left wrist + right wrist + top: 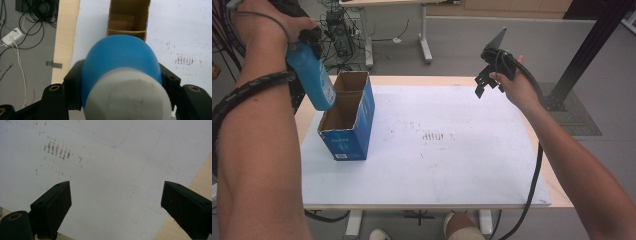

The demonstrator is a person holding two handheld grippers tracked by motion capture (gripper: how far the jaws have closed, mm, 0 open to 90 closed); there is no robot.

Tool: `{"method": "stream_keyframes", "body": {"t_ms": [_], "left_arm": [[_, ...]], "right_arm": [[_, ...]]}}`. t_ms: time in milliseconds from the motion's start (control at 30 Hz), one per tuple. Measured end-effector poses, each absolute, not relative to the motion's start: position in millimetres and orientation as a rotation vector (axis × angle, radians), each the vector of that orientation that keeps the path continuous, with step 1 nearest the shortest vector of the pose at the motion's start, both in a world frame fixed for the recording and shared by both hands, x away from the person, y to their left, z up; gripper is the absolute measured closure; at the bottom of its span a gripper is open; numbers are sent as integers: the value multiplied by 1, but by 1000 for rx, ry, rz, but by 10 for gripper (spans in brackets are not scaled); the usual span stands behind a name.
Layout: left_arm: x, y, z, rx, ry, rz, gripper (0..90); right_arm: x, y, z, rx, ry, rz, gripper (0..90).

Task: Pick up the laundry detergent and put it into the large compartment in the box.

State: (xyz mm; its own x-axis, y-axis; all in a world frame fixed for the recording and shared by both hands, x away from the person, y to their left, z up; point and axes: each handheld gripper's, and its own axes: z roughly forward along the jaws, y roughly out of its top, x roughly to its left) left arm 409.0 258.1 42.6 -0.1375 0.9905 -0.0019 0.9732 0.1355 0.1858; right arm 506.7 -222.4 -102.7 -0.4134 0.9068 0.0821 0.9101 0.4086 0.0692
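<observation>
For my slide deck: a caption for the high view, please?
Left gripper holds a blue bottle above an open blue box.

A white sheet (472, 170) with reddish-brown smudges (433, 135) near its middle covers the pale wooden tabletop (562, 195). Beyond the far edge, tangled black cables (337, 30) lie on grey floor.
</observation>
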Motion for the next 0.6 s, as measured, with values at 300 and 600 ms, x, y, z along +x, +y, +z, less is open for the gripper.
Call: {"method": "stream_keyframes", "body": {"t_ms": [300, 600], "left_arm": [[415, 255, 26, 1994, 2260, 195, 378], [418, 252, 15, 2005, 2247, 176, 378]], "right_arm": [[507, -224, -106, -1681, -2608, -160, 94], [507, -227, -108, -1684, -2598, -159, 94]]}}
